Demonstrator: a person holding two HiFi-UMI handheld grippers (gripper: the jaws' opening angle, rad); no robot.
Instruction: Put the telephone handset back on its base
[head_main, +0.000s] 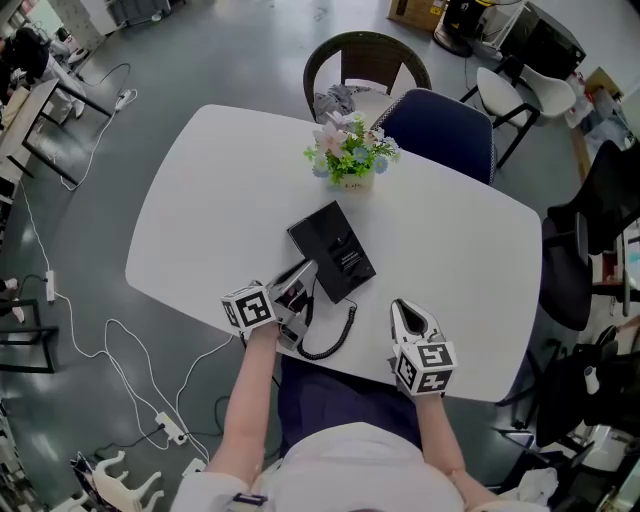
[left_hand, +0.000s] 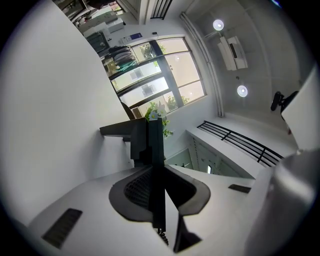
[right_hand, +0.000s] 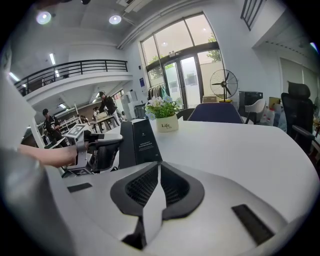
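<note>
The black telephone base lies in the middle of the white table. My left gripper is just off the base's near-left corner and is shut on the black handset, which stands edge-on between the pads. The coiled cord loops from there over the table's front edge. In the right gripper view the base stands upright-looking with the left gripper beside it. My right gripper rests near the front edge, to the right, jaws shut on nothing.
A small pot of flowers stands behind the base. A wicker chair and a blue chair are at the table's far side. A black office chair is at the right. Cables lie on the floor at left.
</note>
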